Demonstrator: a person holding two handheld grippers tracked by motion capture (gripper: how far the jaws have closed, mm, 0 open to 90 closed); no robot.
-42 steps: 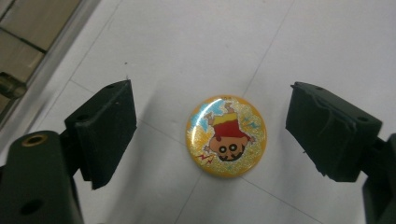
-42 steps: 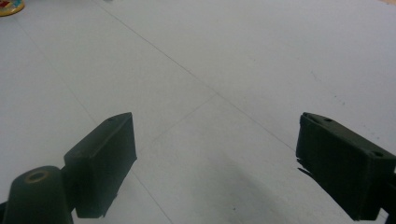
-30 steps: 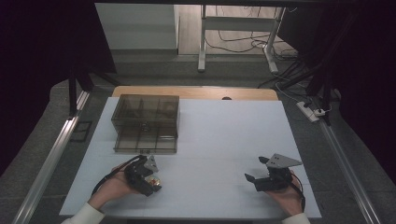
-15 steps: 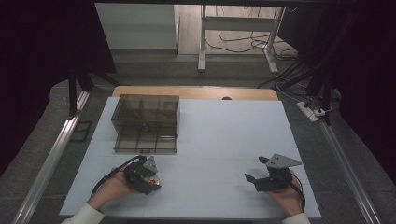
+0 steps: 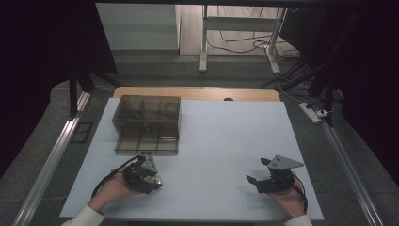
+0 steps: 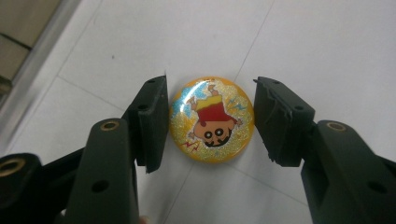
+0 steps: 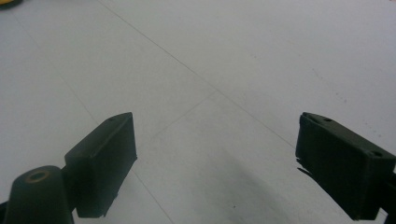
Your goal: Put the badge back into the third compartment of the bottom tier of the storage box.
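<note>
Left claw [image 6: 211, 122]: you hold it low over the worktop [image 5: 226, 141]; its jaws have just been closing and now clamp the badge [image 6: 212, 120].
Right claw [image 7: 215, 163]: spread apart, holding nothing.
Left gripper view: cartoon print on the badge.

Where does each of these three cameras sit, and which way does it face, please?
High view: above the person's side, facing forward and down on the table; both hands show.
Left gripper view: rides the left hand-held gripper, whose jaws have just been closing on the badge.
Right gripper view: rides the right hand-held gripper, facing bare tabletop.
Shared: high and left views show the badge.

High view: badge [image 5: 156, 179] too small, half hidden under left gripper [image 5: 149, 175]. Box [image 5: 147, 124] contents unreadable through dark walls.
</note>
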